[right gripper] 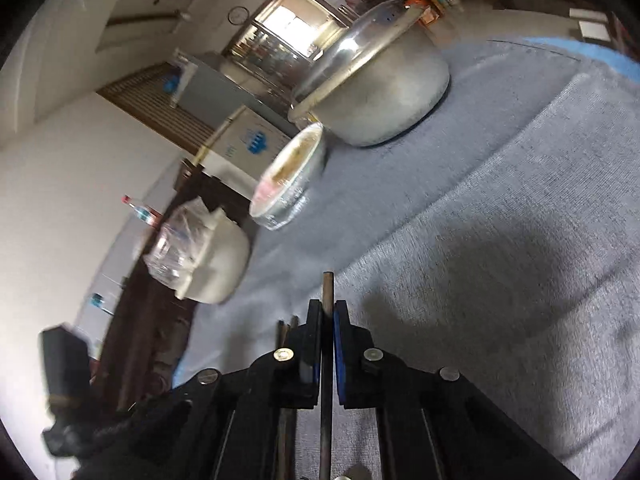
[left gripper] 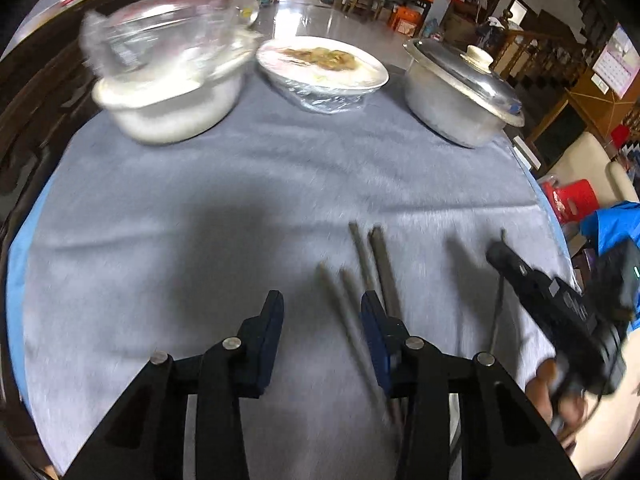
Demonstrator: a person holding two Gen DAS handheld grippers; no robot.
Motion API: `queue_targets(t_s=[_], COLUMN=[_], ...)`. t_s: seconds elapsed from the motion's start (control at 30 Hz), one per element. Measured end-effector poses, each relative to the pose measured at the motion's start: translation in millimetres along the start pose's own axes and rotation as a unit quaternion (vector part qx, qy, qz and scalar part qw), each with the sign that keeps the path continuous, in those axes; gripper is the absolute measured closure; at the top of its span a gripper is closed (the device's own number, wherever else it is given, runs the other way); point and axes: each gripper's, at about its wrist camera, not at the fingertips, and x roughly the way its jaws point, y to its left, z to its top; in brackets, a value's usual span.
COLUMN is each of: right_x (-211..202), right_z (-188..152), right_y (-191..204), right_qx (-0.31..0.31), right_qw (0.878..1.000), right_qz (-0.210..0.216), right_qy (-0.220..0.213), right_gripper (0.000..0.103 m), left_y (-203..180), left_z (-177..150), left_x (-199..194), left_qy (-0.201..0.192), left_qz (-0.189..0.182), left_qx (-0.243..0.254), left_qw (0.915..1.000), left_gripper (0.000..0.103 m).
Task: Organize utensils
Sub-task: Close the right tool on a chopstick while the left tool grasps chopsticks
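Observation:
Several grey chopsticks (left gripper: pixel 370 264) lie on the grey tablecloth (left gripper: pixel 240 184) just ahead of my left gripper (left gripper: pixel 322 304), which is open and empty; its right finger stands over them. My right gripper (right gripper: pixel 328 312) is shut on one chopstick (right gripper: pixel 327 292), whose tip sticks out past the fingertips above the cloth. That gripper shows in the left wrist view (left gripper: pixel 496 252) at the right, with the chopstick (left gripper: pixel 496 312) hanging down from it. Two more chopstick ends (right gripper: pixel 287 326) show left of the right gripper.
At the far side stand a white bowl with a plastic-wrapped glass bowl on it (left gripper: pixel 168 76), a wrapped plate of food (left gripper: pixel 320 68) and a lidded metal pot (left gripper: pixel 460 88). The table edge with blue underlay (left gripper: pixel 548 208) runs at the right. Chairs and shelves lie beyond.

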Motion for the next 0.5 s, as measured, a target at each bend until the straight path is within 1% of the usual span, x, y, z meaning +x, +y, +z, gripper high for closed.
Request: queue_targets(t_s=[0.07, 0.1, 0.2, 0.37, 0.43, 0.47, 0.5], right_x=[-7.2, -7.9, -12.1, -15.1, -13.8, -13.1, -13.0], right_z=[2.4, 3.3, 3.5, 3.1, 3.3, 3.4, 3.3], right_y=[-5.7, -7.5, -11.3, -19.0, -20.4, -21.3, -22.8], right_qx=[0.013, 0.018, 0.025, 0.044, 0.051, 0.054, 0.058], right_qw=[1.0, 1.0, 0.999, 0.998, 0.998, 0.998, 0.997], right_qz=[0.022, 0.025, 0.03, 0.039, 0.042, 0.041, 0.041], right_qy=[-0.001, 0.0, -0.001, -0.005, -0.003, -0.002, -0.001], right_gripper=[0.097, 0.097, 0.097, 0.097, 0.097, 0.097, 0.097], left_y=[-4.7, -6.9, -14.5, -21.4, -26.7, -28.2, -30.7], left_z=[15.0, 21.1, 37.2, 47.7, 47.4, 47.2, 46.7], left_x=[17.5, 24.8, 46.5, 66.8, 72.2, 76.3, 80.8], left_qy=[0.016, 0.022, 0.04, 0.058, 0.066, 0.071, 0.081], left_qz=[0.003, 0.004, -0.008, -0.011, -0.006, 0.001, 0.014], left_qx=[-0.002, -0.006, -0.022, -0.046, -0.043, -0.04, -0.035], left_qw=[0.9999, 0.9997, 0.9989, 0.9972, 0.9969, 0.9967, 0.996], left_gripper=[0.061, 0.061, 0.061, 0.061, 0.062, 0.064, 0.069])
